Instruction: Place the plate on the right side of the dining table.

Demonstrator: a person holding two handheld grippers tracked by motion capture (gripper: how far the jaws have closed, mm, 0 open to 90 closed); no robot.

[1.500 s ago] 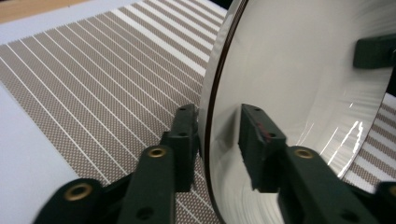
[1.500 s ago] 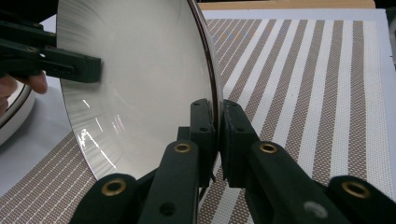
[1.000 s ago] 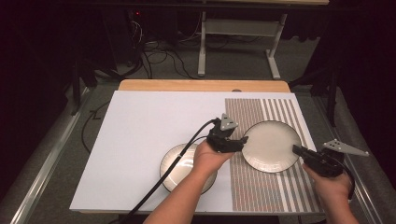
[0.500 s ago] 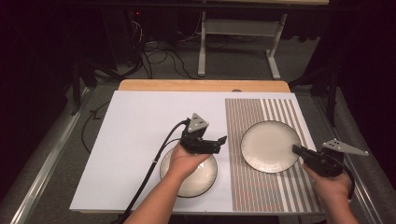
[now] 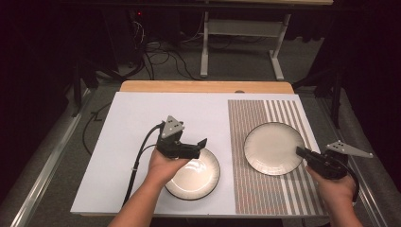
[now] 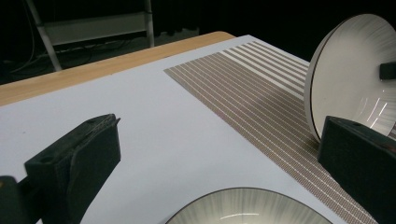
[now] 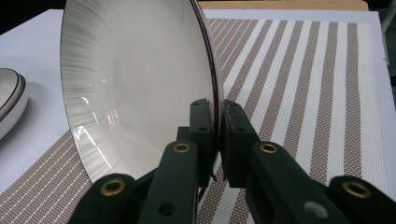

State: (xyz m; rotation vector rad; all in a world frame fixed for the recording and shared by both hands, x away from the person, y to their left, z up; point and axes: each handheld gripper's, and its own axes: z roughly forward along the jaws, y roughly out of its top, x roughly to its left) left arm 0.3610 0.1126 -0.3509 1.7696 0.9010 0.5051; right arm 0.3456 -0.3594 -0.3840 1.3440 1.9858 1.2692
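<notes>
Two shallow cream-glazed ceramic plates with thin dark rims are in play on the white table sheet point(image 5: 142, 118). The first plate point(image 5: 274, 147) is over the brown-and-white striped woven placemat point(image 5: 279, 189) on the table's right half; the right gripper point(image 5: 302, 152) has its jaws pinched onto this plate's near right rim, one jaw on the inner face and one on the underside. In the right gripper view the plate point(image 7: 135, 88) stands tilted up on edge, its lower rim close to the mat, though I cannot tell whether it touches. Its bowl is bare, with only light streaks on the glaze. The second plate point(image 5: 198, 176) lies flat on the white sheet, just left of the placemat's edge, and it too holds nothing. The left gripper point(image 5: 201, 147) hovers above this plate's far left rim, apart from it. Its jaws have just been opening and now stand wide, with nothing between them; the left gripper view shows the flat plate's rim point(image 6: 247, 207) low between the two black jaws. A strip of bare wooden tabletop point(image 5: 203, 86) shows along the far edge.
</notes>
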